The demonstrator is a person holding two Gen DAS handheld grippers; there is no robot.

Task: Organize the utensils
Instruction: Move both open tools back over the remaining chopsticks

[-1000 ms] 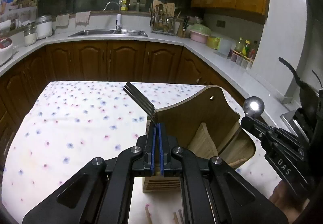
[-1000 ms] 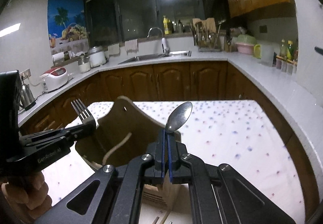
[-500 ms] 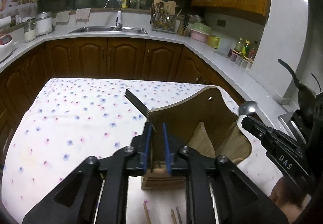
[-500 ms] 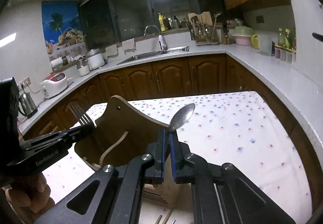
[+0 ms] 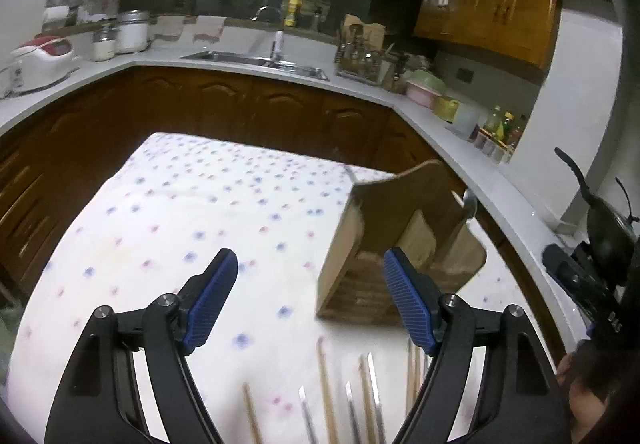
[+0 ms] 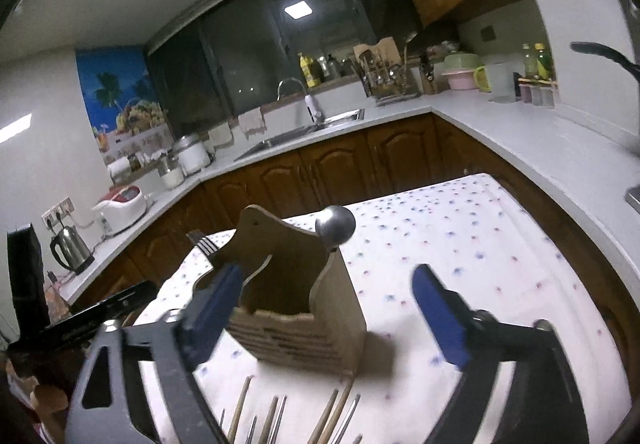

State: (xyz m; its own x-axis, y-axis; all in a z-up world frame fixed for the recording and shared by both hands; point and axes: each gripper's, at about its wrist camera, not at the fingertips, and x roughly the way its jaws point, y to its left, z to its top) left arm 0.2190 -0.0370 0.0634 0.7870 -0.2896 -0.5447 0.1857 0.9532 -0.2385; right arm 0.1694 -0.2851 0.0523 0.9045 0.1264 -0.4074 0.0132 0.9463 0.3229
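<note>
A wooden utensil holder (image 5: 400, 240) (image 6: 296, 284) stands on the flowered tablecloth. A spoon (image 6: 335, 230) (image 5: 468, 207) and a fork (image 6: 204, 244) stand in it, bowl and tines up. My left gripper (image 5: 310, 298) hangs back from the holder and to its left; its jaws are opening, with only cloth between the blue pads. My right gripper (image 6: 328, 310) is drawn back in front of the holder, jaws opening, gripping nothing. Several chopsticks and metal utensils (image 5: 332, 388) (image 6: 280, 416) lie on the cloth just below the fingers.
The table (image 5: 180, 203) sits inside an L-shaped white counter (image 6: 520, 131) with a sink, a dish rack, jars, a rice cooker and a kettle. A black pan (image 5: 608, 228) sits at the right. A hand (image 5: 580, 384) holds the right gripper body (image 5: 576, 280).
Both grippers have gone from shut to open, releasing the fork and the spoon, which now stand in the holder. Both have drawn back from it, bringing the loose utensils into view.
</note>
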